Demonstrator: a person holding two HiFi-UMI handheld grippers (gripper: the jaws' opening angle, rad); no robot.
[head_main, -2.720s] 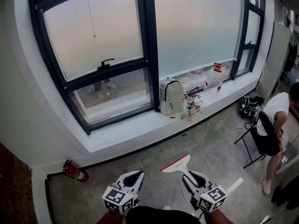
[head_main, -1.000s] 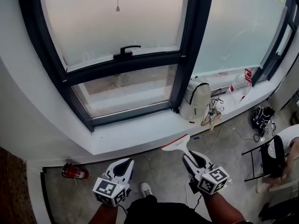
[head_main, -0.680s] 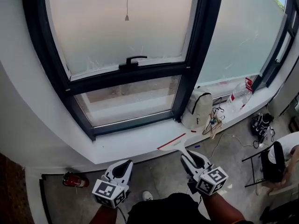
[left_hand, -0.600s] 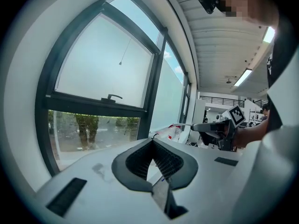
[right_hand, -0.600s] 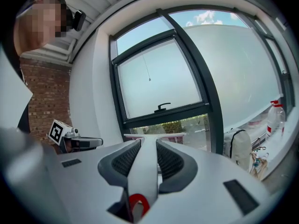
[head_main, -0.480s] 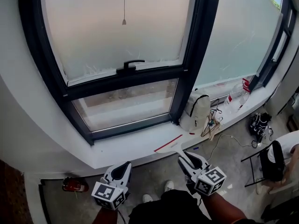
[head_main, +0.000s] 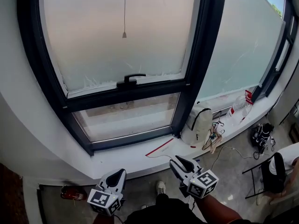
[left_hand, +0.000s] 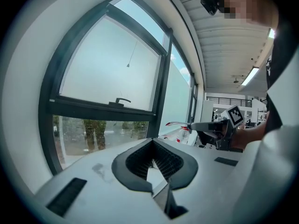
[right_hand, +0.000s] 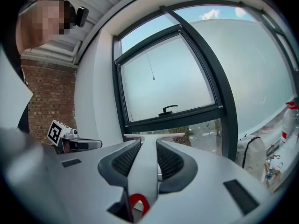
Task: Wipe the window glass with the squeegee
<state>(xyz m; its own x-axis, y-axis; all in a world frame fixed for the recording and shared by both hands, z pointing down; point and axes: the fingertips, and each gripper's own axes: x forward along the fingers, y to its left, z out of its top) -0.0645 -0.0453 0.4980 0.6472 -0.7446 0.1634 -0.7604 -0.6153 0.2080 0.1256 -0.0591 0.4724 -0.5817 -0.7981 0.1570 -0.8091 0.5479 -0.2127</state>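
Note:
The window fills the head view: a frosted upper pane [head_main: 117, 31] with a black handle [head_main: 131, 80], and a clear lower pane [head_main: 126, 120] above a white sill [head_main: 117, 157]. My right gripper [head_main: 175, 160] is shut on the white handle of the squeegee [head_main: 159, 148], whose red-edged blade hovers over the sill, short of the glass. In the right gripper view the squeegee [right_hand: 154, 136] sticks out past the right gripper [right_hand: 148, 146] toward the lower pane. My left gripper [head_main: 120, 172] hangs low at the left, shut and holding nothing; the left gripper [left_hand: 153, 141] points at the window.
A white backpack [head_main: 197, 124], hangers and cables [head_main: 214, 136] and a plastic bottle [head_main: 240, 107] sit on the sill to the right. A red fire extinguisher [head_main: 72, 192] lies on the floor at the left. A person [head_main: 285, 162] sits at the far right by a black bag [head_main: 259, 135].
The view has drawn closer to the window. My right gripper has carried the squeegee left and forward, from above the floor to over the sill. The left gripper stayed low.

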